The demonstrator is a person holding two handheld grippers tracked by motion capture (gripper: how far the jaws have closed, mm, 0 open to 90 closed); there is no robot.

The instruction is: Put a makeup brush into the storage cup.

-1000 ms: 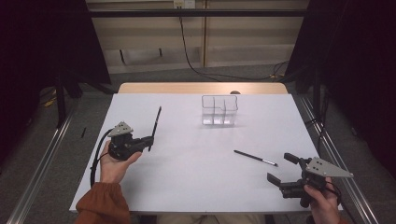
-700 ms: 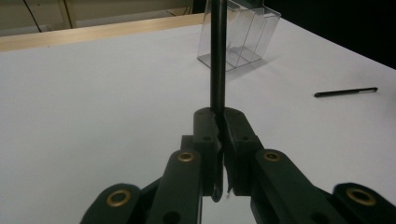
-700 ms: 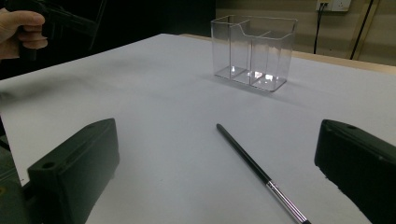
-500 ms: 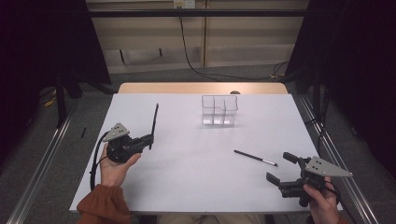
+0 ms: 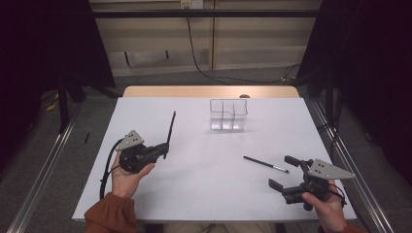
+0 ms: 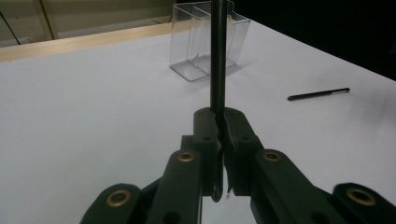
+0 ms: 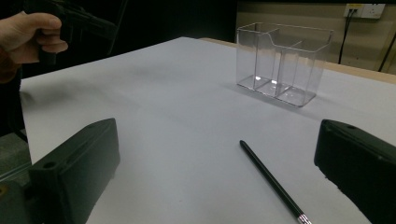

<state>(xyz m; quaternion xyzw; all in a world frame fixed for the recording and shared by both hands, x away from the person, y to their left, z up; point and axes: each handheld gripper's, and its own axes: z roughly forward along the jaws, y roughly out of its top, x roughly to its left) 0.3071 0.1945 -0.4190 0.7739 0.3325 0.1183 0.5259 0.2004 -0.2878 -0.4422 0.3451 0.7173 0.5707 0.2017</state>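
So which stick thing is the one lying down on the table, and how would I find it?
Start at the white table and find the clear box near its far edge. Come toward the person's right gripper: the thin black pen lies flat just in front of it. Unlike the other black pen, nothing holds it, and one end has a small silver tip.

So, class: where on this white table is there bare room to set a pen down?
Bare: the wide middle between the left gripper, the clear organizer and the loose pen; also the near edge between both hands. Tightest: by the right gripper, close to that pen.
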